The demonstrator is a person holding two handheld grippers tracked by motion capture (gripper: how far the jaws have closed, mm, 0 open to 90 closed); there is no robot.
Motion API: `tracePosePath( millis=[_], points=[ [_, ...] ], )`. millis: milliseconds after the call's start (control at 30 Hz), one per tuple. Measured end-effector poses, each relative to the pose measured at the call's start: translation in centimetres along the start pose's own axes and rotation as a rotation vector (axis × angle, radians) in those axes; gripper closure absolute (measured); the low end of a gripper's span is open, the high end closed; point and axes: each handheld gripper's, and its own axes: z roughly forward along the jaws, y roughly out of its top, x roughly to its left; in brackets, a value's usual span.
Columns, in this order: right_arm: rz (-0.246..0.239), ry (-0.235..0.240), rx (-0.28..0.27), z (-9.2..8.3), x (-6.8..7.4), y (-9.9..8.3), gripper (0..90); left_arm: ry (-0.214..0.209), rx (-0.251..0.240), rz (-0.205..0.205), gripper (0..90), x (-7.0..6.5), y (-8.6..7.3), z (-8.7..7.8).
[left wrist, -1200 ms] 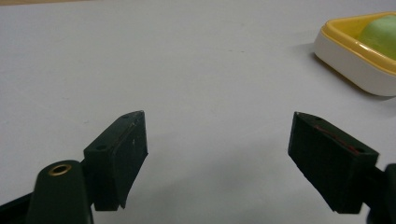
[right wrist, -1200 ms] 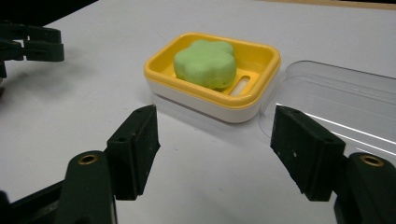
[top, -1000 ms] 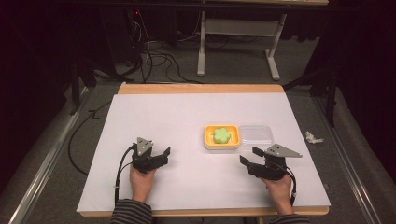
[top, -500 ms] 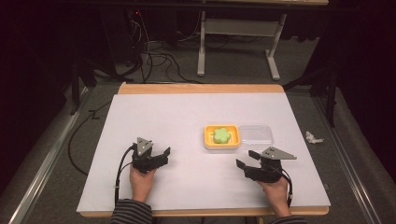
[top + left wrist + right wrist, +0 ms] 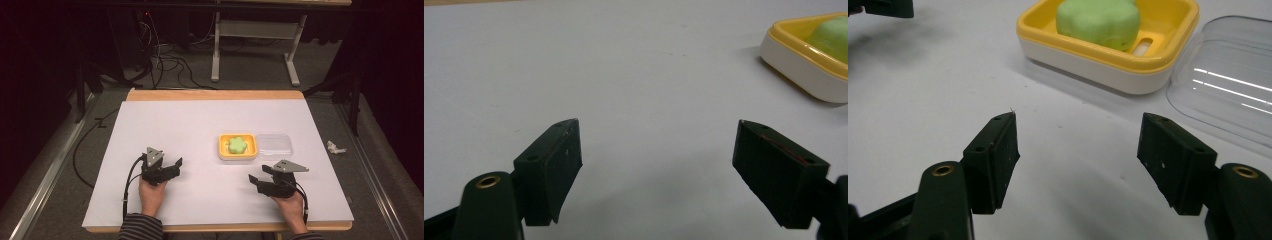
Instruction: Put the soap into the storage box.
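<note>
At the centre of the high view, a yellow soap dish (image 5: 238,147) holding green soap (image 5: 238,144) is seen.
Below it, the left gripper (image 5: 172,165) and right gripper (image 5: 256,182) are held spread and empty on the white table (image 5: 200,125).

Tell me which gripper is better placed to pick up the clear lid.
Right. The right gripper sits just below the clear lid, jaws open and empty, with the lid close ahead in its own view. The left gripper lies beyond the yellow soap dish, which stands between it and the lid.
</note>
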Motion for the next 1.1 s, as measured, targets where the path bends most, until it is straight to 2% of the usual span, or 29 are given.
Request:
tracePosePath(
  millis=[567,867,1100],
  points=[
    [-0.006,-0.016,0.052,1.2,0.5,-0.4,33.5,0.0,0.0,0.0,20.2,0.0,0.0,0.0],
    [-0.048,-0.039,0.086,1.6,0.9,-0.5,33.1,0.002,0.0,0.003,20.2,0.0,0.0,0.0],
    [-0.053,-0.049,0.101,1.8,1.1,-0.5,32.7,0.005,0.002,0.005,20.2,0.0,0.0,0.0]
  ],
)
